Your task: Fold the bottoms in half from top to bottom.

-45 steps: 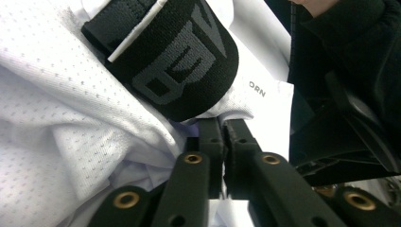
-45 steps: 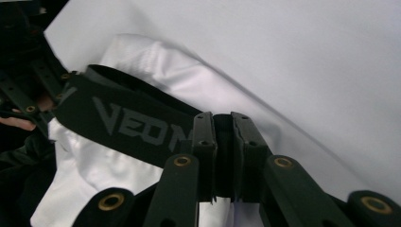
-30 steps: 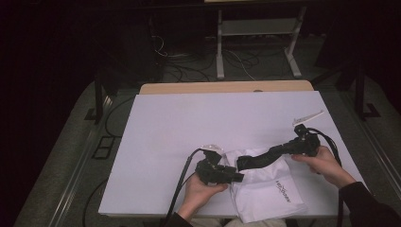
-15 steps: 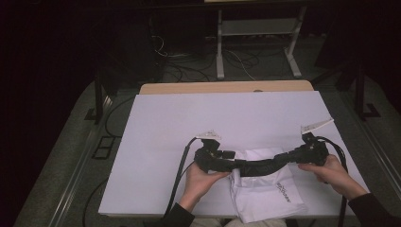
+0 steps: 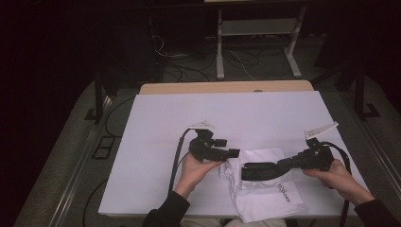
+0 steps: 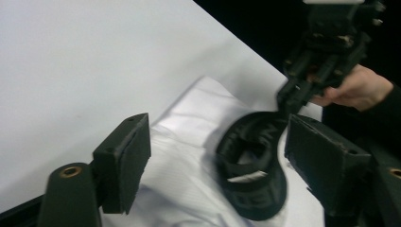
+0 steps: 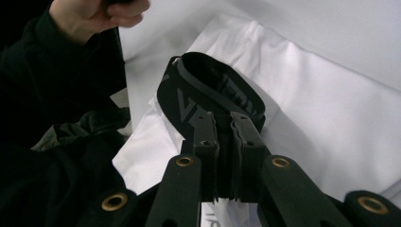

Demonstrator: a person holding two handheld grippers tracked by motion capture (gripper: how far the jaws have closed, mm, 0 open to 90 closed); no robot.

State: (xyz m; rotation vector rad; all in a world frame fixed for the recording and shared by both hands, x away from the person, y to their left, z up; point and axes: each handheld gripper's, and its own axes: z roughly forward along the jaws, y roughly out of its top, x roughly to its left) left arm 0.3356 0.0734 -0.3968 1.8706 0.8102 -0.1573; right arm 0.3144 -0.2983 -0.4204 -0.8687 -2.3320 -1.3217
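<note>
Nearest to us, the folded white garment (image 5: 269,191) lay at the front edge of the white surface (image 5: 156,142), between our two hands. On top of it sat the black waistband (image 5: 261,171), a looped elastic strip with lettering woven in. It hung from our right gripper (image 5: 250,171), whose fingers were clamped together on one end of the band; in the right gripper view the fingers (image 7: 246,137) met tightly with the black fabric (image 7: 208,90) pinched between them and the loop standing open beyond.

Our left gripper (image 5: 231,153) stood just beside the garment's upper left corner. Its fingers had just been opening and stood well apart, with nothing pressed between them; in the left gripper view the band (image 6: 253,170) lay ahead of the open fingers (image 6: 125,163), untouched, with the white cloth (image 6: 189,142) beneath.

We judged the step in hand to be laying the band down flat across the white garment. To do it well, we reckoned the right grip had to hold until the loop rested fully on the cloth, and the left gripper should take the free end low and square, without catching the white fabric underneath, which would likely wrinkle or drag. Farther off, the bare surface ran to its wooden edge (image 5: 227,87), well apart from the work.
</note>
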